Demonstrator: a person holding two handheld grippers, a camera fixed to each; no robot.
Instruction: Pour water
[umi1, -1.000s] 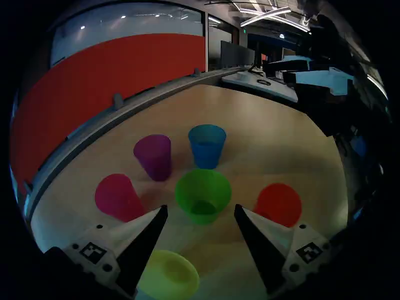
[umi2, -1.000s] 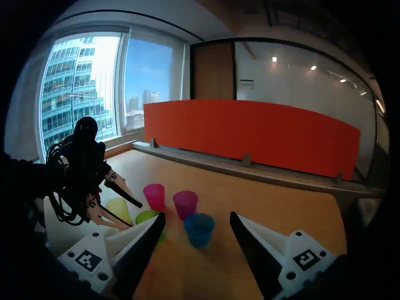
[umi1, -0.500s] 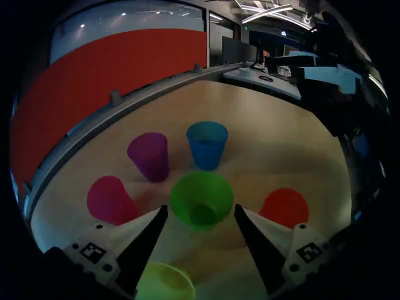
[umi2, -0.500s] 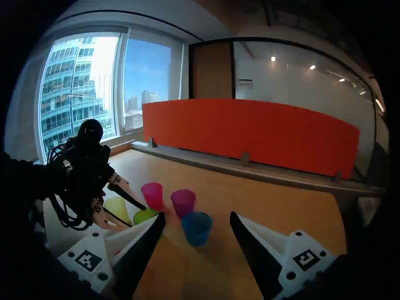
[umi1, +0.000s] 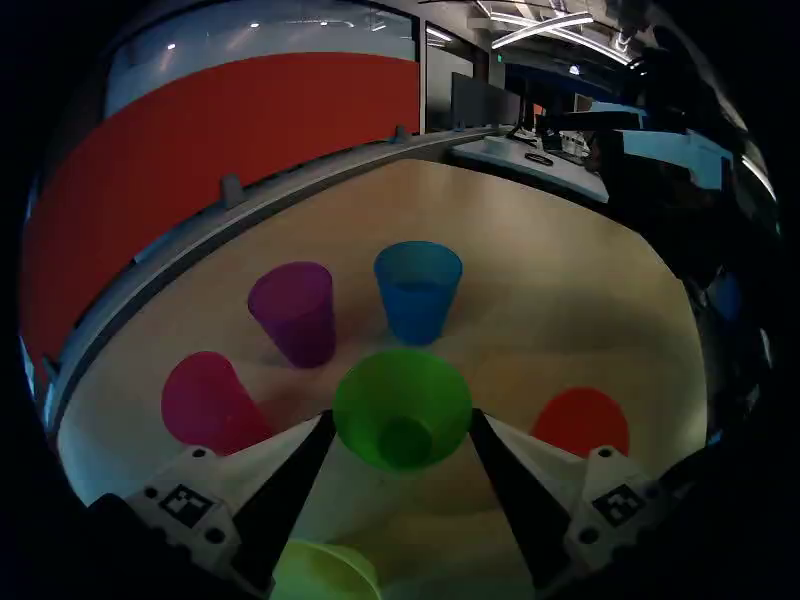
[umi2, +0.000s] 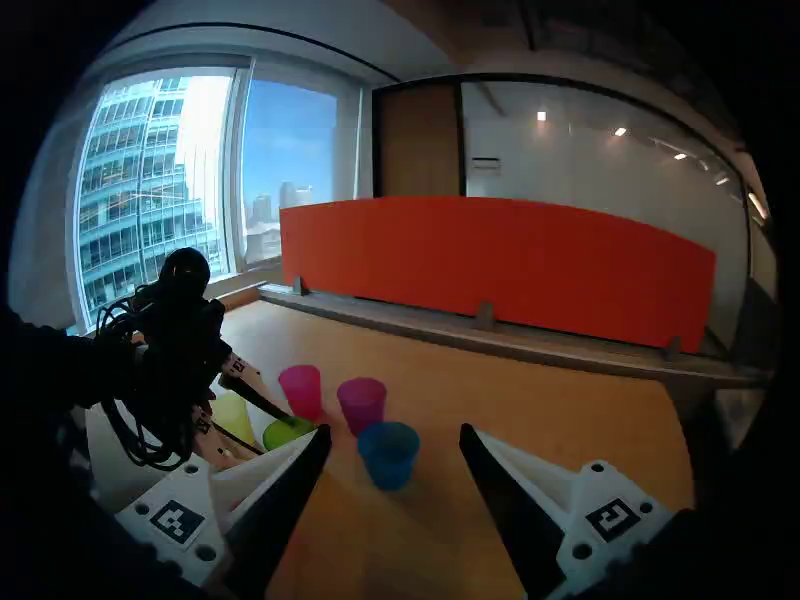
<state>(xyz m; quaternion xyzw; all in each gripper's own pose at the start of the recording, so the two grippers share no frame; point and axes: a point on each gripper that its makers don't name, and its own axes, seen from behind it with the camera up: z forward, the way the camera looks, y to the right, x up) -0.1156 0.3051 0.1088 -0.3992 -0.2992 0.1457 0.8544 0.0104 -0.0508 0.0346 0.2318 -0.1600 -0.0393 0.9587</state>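
Six plastic cups stand on the wooden worktop (umi1: 560, 270) in the left gripper view, one of each colour. The green cup (umi1: 402, 408) is nearest, sitting right between the tips of the left tool (umi1: 401, 413), whose two fingers are spread wide apart; whether they touch its rim I cannot tell. Behind it stand the purple cup (umi1: 292, 310) and the blue cup (umi1: 418, 290) side by side, with the pink cup (umi1: 205, 400) to the left, the red cup (umi1: 582, 422) to the right and the yellow cup (umi1: 320, 575) at the bottom edge. The right tool (umi2: 394, 430) hovers farther back, its two fingers also apart and empty, aimed toward the blue cup. Whether any cup holds water cannot be made out. One red partition (umi1: 200, 140) runs along the far edge of the worktop.
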